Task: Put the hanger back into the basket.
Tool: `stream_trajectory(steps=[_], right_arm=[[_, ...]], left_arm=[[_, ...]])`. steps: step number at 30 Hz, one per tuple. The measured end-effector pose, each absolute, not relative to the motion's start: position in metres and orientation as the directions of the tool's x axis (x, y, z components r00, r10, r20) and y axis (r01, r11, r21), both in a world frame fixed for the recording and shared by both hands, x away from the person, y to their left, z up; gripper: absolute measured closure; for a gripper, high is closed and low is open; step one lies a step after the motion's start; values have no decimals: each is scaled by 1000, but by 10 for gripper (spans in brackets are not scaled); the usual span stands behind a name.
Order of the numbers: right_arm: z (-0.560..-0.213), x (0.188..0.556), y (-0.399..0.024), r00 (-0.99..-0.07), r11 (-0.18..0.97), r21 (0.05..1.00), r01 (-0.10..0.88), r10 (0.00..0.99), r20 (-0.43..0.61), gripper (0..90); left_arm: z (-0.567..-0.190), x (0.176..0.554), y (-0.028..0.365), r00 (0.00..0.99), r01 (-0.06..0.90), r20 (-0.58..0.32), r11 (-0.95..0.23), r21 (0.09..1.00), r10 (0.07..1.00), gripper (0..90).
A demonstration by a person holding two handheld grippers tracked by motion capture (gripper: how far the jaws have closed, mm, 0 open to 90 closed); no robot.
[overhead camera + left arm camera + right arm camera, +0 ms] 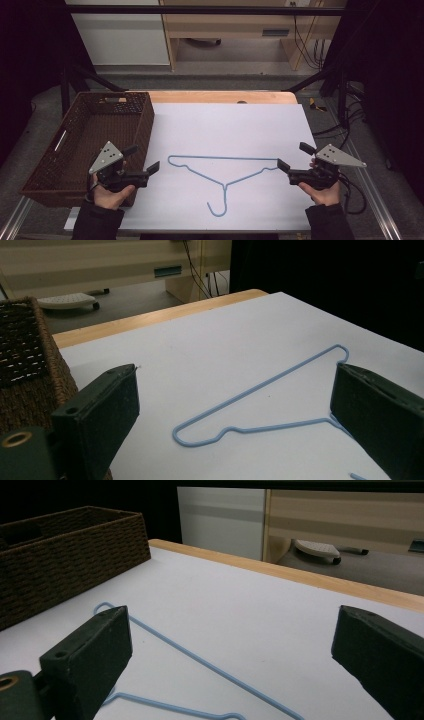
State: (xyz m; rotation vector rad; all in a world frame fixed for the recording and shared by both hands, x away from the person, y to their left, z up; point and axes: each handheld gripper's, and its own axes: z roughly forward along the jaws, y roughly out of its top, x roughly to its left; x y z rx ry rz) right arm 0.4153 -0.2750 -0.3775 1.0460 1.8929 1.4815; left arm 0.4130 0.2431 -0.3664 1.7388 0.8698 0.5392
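Both sets of jaws stand wide apart with nothing between them. The left gripper (141,162) hovers just off the near-left of the desk, its jaws aimed rightward at the blue wire hanger (222,172); the right gripper (295,159) mirrors it from the right side, its jaws pointing left.

The hanger lies flat on the white sheet (230,125) that covers the desk, between the two grippers. Its long straight bar runs left to right across the scene, and its hook curls toward the near edge. The right shoulder of the hanger sits just beside the right gripper's nearer jaw, while the left shoulder lies a little farther from the left gripper. So the right hand looks the closer of the two, though either could take an end by closing across the wire.

A brown woven basket (75,150) stands empty at the far left, just behind the left gripper.
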Motion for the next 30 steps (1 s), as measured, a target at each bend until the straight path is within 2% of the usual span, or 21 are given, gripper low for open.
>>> stream_trajectory(steps=[14,23,30], right_arm=[[-379,419,-260,-581,150,946,288,813,48,67],[-384,425,-223,-653,277,908,314,757,-5,92],[-383,429,-199,-699,332,884,330,715,-7,99]], left_arm=[[-370,412,231,656,291,-49,-193,937,753,54],[-377,414,221,674,302,-39,-227,926,737,55],[-379,414,217,682,302,-34,-239,923,730,55]])
